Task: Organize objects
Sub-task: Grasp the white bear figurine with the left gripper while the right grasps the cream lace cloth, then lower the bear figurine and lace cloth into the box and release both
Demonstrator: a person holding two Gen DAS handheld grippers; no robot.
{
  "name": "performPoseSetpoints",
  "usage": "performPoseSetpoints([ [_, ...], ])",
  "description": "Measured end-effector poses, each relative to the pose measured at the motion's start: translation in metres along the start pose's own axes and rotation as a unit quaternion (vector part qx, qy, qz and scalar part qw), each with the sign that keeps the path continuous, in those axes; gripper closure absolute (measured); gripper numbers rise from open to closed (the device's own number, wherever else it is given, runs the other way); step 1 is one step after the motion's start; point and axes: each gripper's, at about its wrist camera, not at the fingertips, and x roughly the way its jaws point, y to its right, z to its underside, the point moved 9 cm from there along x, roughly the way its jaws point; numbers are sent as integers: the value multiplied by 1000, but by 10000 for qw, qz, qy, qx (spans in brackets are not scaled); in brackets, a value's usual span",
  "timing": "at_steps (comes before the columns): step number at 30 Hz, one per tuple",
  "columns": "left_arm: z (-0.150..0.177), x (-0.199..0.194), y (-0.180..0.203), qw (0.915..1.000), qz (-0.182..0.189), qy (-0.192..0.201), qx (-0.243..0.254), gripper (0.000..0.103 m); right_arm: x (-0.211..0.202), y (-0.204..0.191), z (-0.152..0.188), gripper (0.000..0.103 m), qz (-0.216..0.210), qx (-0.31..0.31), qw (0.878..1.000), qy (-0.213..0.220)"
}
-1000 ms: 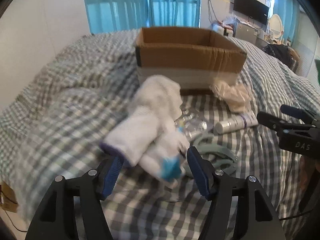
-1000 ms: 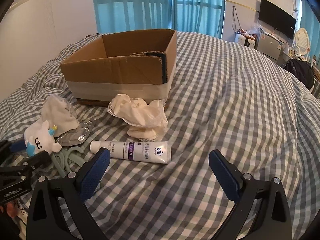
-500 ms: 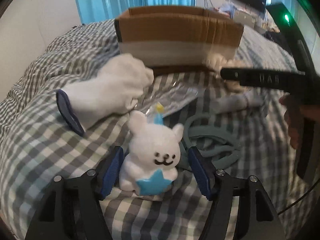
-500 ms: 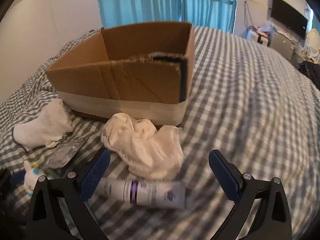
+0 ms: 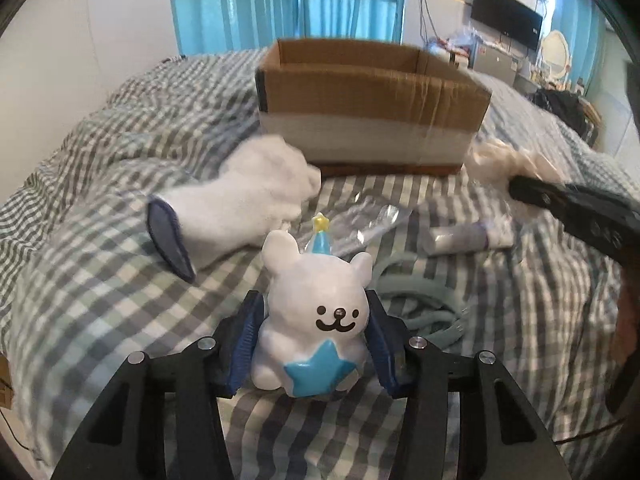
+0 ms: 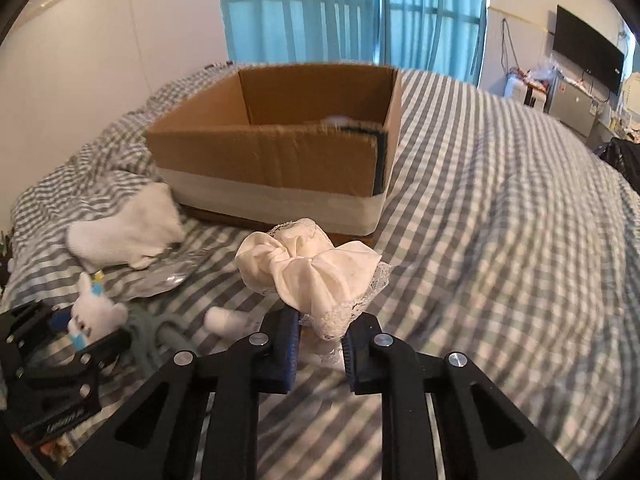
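Your left tongs (image 5: 316,344) have the white bear toy (image 5: 316,320) between their blue pads, and the jaws are closing on it — the pads sit against both its sides, with the blue star on its belly facing you. Your right tongs (image 6: 320,344) are pressed together on the cream lace-edged cloth (image 6: 312,268), which bunches up above the pads.

Just beyond the bear toy lies a pale green hanger (image 5: 420,304) on the checked bedspread (image 5: 100,320), with a crumpled clear wrapper (image 5: 360,224) behind it. To the left of the wrapper a white sock (image 5: 248,208) with a dark blue cuff lies on its side. A white tube (image 5: 468,236) rests to the right of the wrapper, near the tip of your right tongs as the left camera shows it.

Farther back stands the open cardboard box (image 6: 280,152), a band of white tape around its base. The sock lies just in front of its left corner — the cloth in your right tongs hangs in front of its right corner. Blue curtains (image 6: 340,12) cover the window behind the bed.
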Motion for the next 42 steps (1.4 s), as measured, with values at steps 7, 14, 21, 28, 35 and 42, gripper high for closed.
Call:
performPoseSetpoints([
  [7, -32, -38, -1, 9984, 159, 515, -163, 52, -64, 5, -3, 86, 74, -4, 9993, 375],
  [14, -79, -67, 2, 9942, 391, 955, -297, 52, -114, 0, -27, 86, 141, -97, 9968, 785],
  [21, -143, -83, 6, 9885, 478, 1420, -217, 52, -132, -12, -67, 86, 169, -343, 9934, 1085],
  [28, -202, -57, 5, 9860, 482, 1582, -233, 52, -117, -17, -125, 86, 66, -371, 9913, 1258],
  [35, -241, 1, 3, 9889, 410, 1425, -126, 52, -67, -12, -186, 86, -49, -309, 9911, 1291],
  [42, -246, 67, 2, 9944, 157, 1038, 85, 52, 18, 2, -208, 86, -88, -206, 9955, 919],
])
